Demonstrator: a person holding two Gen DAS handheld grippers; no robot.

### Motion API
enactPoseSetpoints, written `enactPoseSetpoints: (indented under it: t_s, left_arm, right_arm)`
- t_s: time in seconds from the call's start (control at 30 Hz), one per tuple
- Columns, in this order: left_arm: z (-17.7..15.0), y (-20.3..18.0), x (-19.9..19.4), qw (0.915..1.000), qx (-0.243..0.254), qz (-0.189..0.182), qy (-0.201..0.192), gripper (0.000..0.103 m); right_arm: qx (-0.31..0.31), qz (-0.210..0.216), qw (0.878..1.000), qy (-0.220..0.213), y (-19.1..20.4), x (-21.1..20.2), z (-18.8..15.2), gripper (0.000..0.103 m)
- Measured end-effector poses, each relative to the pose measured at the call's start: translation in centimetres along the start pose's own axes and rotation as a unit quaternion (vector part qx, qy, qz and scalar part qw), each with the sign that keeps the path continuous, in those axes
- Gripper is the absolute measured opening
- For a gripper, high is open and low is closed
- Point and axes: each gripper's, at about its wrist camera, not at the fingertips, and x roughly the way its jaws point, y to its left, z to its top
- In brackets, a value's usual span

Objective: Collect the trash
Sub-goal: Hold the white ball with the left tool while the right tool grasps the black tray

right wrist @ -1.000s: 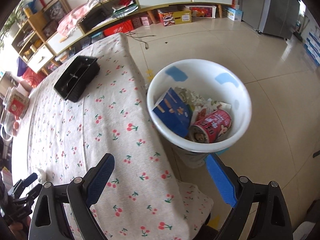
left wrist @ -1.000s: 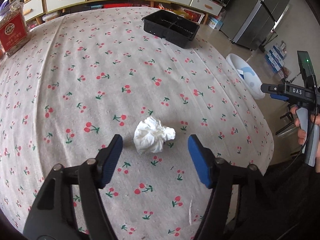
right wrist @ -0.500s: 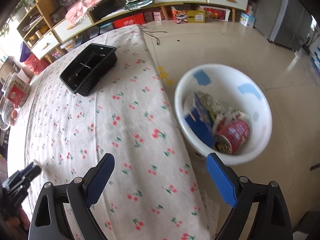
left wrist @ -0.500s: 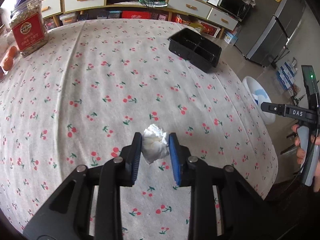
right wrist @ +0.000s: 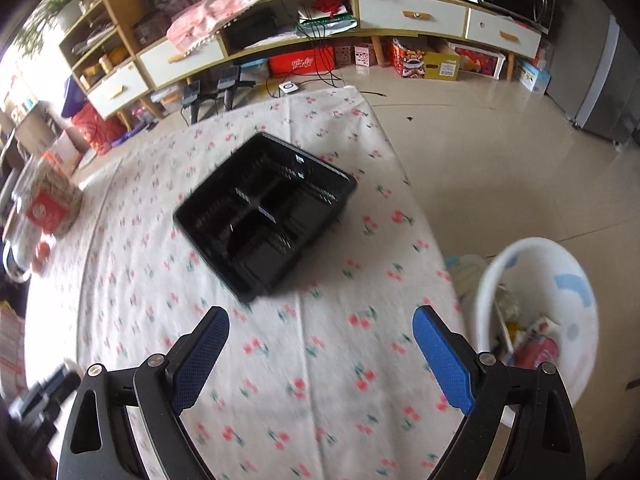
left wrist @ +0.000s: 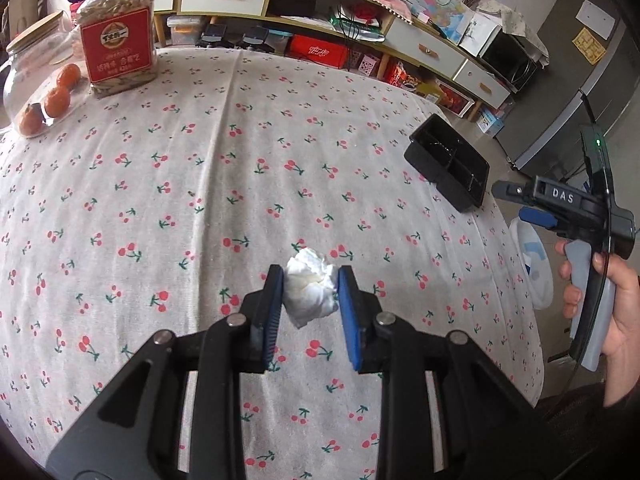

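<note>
- While its blue pads pinch a crumpled white tissue (left wrist: 311, 286) over the cherry-print surface (left wrist: 200, 200), the left tool (left wrist: 311, 312) is nearly closed
- Right tool (right wrist: 320, 356) gapes wide, empty, above the surface near a black divided tray (right wrist: 264, 216); white trash bin (right wrist: 576, 280) at right

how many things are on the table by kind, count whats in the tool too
tissue wad: 1, held in the left tool
black tray: 1
jars: 2
oranges: 3
total: 7
</note>
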Motion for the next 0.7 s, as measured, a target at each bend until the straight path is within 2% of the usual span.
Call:
enactPoseSetpoints:
  t_s: [0.13, 0.3, 0.5, 0.63, 0.67, 0.7]
  left_arm:
    - [0.4, 0.6, 0.3, 1.0, -0.008, 0.001, 0.001, 0.029]
    - [0.8, 1.1, 0.3, 0.9995, -0.003, 0.029, -0.014, 0.029]
    - [0.5, 1.3, 0.4, 0.9986, 0.006, 0.048, -0.019, 0.029]
    - [0.5, 0.9, 0.4, 0.9982, 0.013, 0.054, -0.023, 0.029]
    - [0.5, 0.8, 0.5, 0.9981, 0.014, 0.054, -0.023, 0.029]
    - [0.5, 0.7, 0.5, 0.9981, 0.015, 0.054, -0.024, 0.029]
  right_arm:
    - [0.042, 0.014, 0.999, -0.004, 0.6, 1.8, 2.0, 0.094]
    - [0.079, 0.016, 0.997, -0.006, 1.3, 3.7, 3.0, 0.094]
    - [0.089, 0.02, 0.996, -0.009, 1.8, 5.7, 3.4, 0.094]
    - [0.085, -0.004, 0.996, -0.015, 1.7, 6.9, 3.5, 0.094]
    - [0.084, -0.008, 0.996, -0.02, 1.8, 6.8, 3.5, 0.093]
    - [0.079, -0.017, 0.997, -0.018, 1.9, 6.8, 3.4, 0.088]
